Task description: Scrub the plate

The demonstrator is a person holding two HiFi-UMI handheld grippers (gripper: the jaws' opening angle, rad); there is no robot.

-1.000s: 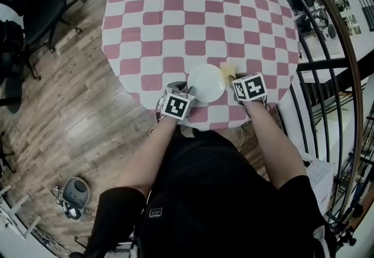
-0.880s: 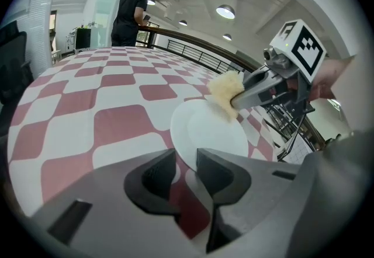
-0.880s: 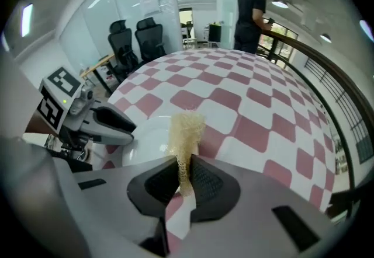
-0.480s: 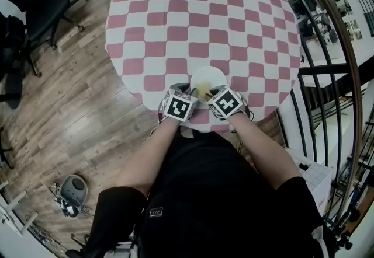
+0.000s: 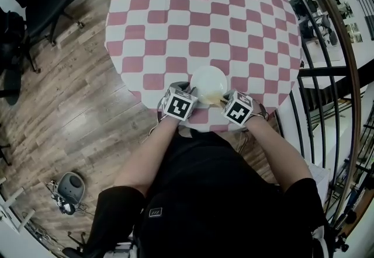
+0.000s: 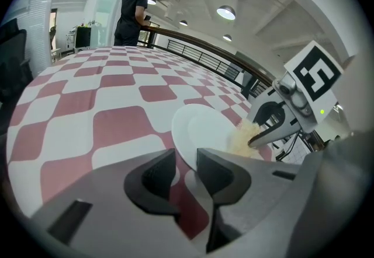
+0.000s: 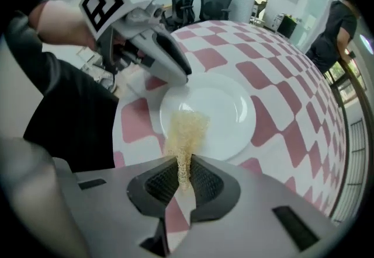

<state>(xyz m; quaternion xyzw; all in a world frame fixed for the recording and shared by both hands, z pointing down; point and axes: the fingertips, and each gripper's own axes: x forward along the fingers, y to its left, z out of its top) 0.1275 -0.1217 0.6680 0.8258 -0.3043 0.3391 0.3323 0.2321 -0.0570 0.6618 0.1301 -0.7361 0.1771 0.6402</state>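
The plate (image 5: 208, 80) sits at the near edge of the checkered bench (image 5: 175, 17). The left gripper (image 6: 186, 164) has its jaws clamped on the rim. The right gripper (image 7: 184, 178) pinches a mesh scrubber (image 7: 188, 128) that rests on the plate. A railing (image 5: 345, 58) curves close on the right.

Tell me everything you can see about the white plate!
The plate is round, plain white and glossy, like china, with a wide rim and a shallow dip in the middle. It holds no food. It sits on the red-and-white checked tablecloth, near the person's edge of the table. The left gripper has its jaws closed on the plate's rim. A yellowish mesh scrubber, held in the right gripper, rests on the plate.
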